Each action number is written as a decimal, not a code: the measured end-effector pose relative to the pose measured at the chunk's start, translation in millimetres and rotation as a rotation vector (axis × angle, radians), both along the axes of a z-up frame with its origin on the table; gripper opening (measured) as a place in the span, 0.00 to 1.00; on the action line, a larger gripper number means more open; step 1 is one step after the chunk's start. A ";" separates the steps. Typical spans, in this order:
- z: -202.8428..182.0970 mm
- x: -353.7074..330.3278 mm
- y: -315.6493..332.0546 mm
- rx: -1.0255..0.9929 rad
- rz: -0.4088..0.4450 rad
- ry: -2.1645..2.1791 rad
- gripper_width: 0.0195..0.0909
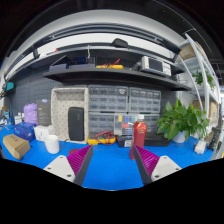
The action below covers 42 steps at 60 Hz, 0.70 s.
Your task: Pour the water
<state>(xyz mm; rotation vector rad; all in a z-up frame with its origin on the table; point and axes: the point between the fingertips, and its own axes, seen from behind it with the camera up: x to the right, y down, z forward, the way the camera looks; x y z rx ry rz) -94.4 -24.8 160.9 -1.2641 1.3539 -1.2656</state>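
text: none legible | labels: none legible | numbers and signs: none legible

Lit brightly and evenly from above, with pale glare along the ceiling (100, 30). Rendered the blue tabletop (110, 172) saturated and nearly shadowless, with soft darkness only beneath the shelf (110, 72). Bowed straight lines hard toward the rim. Blurred small things by the far wall. Caught the gripper (111, 150) with fingers parted around nothing, pink pads (76, 160) evenly lit.
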 end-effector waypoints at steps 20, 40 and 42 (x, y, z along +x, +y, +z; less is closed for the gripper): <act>-21.9 75.5 -105.0 -0.024 -0.087 -0.058 0.89; -40.4 187.8 -145.2 -0.041 -0.063 -0.037 0.88; -41.0 194.6 -148.3 -0.048 -0.066 -0.037 0.86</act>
